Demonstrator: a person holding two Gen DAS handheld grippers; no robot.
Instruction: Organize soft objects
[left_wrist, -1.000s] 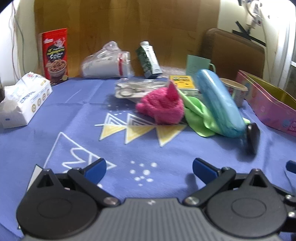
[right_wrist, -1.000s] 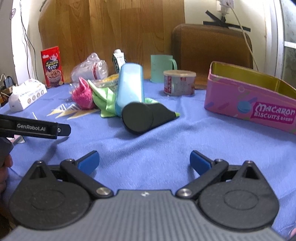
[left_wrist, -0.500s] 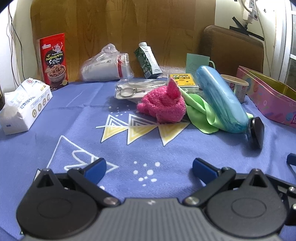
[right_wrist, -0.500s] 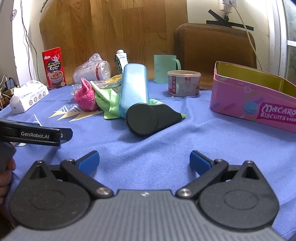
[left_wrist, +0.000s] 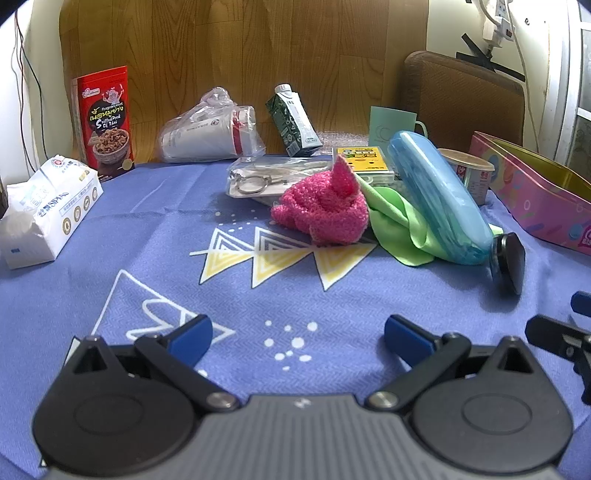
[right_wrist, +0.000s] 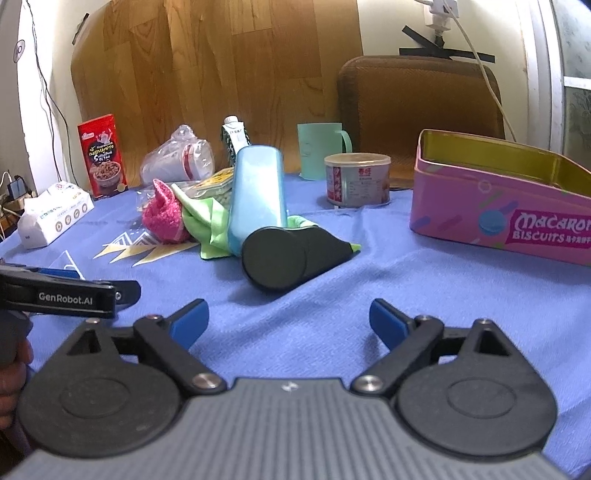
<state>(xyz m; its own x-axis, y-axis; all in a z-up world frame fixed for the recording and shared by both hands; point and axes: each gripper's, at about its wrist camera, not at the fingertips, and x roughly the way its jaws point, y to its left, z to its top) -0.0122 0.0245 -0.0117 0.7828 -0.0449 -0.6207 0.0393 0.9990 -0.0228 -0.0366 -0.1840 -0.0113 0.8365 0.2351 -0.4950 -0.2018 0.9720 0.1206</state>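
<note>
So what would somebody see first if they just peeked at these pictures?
Probably the fuzzy pink cloth bunched up in the middle of the blue tablecloth, touching a bright green cloth. A long light-blue case leans across the green one. Off to the right sits an open pink Macaron Biscuits tin.

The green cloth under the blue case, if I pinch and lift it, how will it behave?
The green cloth lies in soft folds, so it will probably hang limp. The blue case leans on it, so pulling may tip or slide that case. It looks thin, likely light.
</note>
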